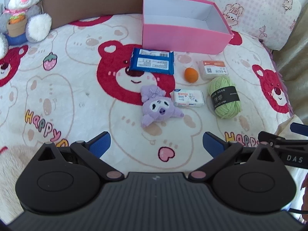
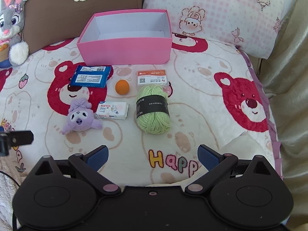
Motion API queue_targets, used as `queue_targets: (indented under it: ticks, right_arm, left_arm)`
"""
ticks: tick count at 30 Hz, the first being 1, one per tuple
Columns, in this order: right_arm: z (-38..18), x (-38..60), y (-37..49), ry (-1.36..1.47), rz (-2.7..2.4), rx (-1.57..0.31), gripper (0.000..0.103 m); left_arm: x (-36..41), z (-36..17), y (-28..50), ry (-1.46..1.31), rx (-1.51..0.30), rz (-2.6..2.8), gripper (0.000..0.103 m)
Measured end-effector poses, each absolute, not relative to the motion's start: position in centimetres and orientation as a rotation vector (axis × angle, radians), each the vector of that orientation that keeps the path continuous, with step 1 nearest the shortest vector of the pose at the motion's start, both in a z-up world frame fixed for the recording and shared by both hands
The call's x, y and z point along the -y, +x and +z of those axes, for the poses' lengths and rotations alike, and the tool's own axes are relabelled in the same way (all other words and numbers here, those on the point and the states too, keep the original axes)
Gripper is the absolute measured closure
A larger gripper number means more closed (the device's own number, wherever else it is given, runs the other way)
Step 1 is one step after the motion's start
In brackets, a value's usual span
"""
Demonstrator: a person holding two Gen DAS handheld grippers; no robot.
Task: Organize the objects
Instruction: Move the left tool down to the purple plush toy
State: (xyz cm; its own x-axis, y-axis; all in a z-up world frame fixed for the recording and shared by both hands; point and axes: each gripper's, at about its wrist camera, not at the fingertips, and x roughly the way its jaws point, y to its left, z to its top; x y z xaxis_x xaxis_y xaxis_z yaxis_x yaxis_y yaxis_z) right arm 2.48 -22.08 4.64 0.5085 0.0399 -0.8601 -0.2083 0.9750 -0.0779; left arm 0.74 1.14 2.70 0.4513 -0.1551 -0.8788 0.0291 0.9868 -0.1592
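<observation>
While nothing sits in it yet, the pink box (image 2: 125,48) at the upper centre of the right wrist frame is your target, its long axis running left to right across the blanket (image 2: 202,100) and its open top facing up. Below it the loose things lie in two rows, all apart from the box. Largest is the green yarn ball (image 2: 153,111), just right of centre, its long axis running toward the top of the frame, its upper end overlapping the clear packet with the orange label (image 2: 152,77). Left of that, the blue wipes pack (image 2: 90,76) lies flat and slightly tilted, long axis left to right, just below the box's near wall. The purple plush (image 2: 79,116) lies at lower left, head toward you and bow toward the box, with the white tissue pack (image 2: 112,110) just beside it, long side left to right. Smallest, the orange egg-shaped sponge (image 2: 122,87) sits between the wipes and the labelled packet. Your right gripper (image 2: 153,158) is spread wide and holds nothing; the yarn lies straight ahead of it, a little left of its midline, so this hand looks nearer to it. Your left gripper (image 1: 156,144) is also wide and empty, and in its frame the plush (image 1: 158,106) lies directly ahead between the fingers' line.
</observation>
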Motion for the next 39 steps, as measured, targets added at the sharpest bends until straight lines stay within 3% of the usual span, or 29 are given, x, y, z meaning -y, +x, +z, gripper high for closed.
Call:
queue_targets:
  ticks: [10, 16, 39]
  right_arm:
    - [8.9, 21.3, 3.4, -0.112, 0.444, -0.768, 0.003]
    - [7.2, 20.3, 6.7, -0.070, 0.514, -0.884, 0.003]
    - [0.3, 11.6, 8.9, -0.269, 0.799, -0.944, 0.003]
  left_arm:
    - [-1.7, 6.1, 5.4, -0.054, -1.075, -0.167, 0.000]
    - [-1.1, 5.7, 8.6, -0.039, -1.050, -0.219, 0.000]
    - [-3.3, -4.3, 13.0, -0.178, -1.198, -0.272, 0.006]
